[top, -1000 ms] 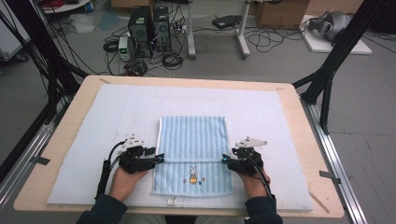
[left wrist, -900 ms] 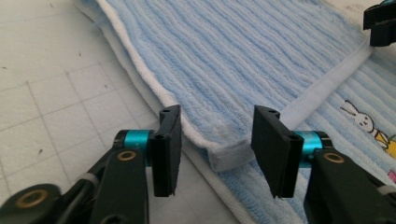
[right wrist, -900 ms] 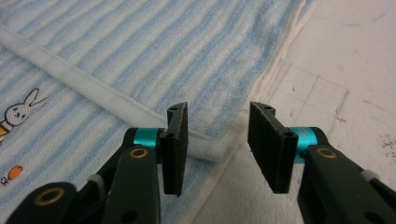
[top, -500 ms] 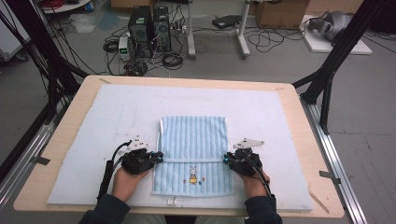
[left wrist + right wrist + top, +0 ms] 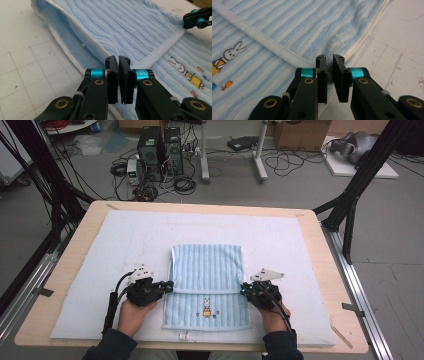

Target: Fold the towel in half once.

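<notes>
Jaws of the left gripper (image 5: 167, 285) have just closed on the left edge of the folded blue towel (image 5: 207, 275), pinched between them; the right gripper (image 5: 243, 290) likewise nips the right edge, so lifting can probably begin

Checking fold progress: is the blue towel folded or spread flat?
Folded: the blue towel has its upper layer's white hem lying across the middle, above the rabbit print.
</notes>
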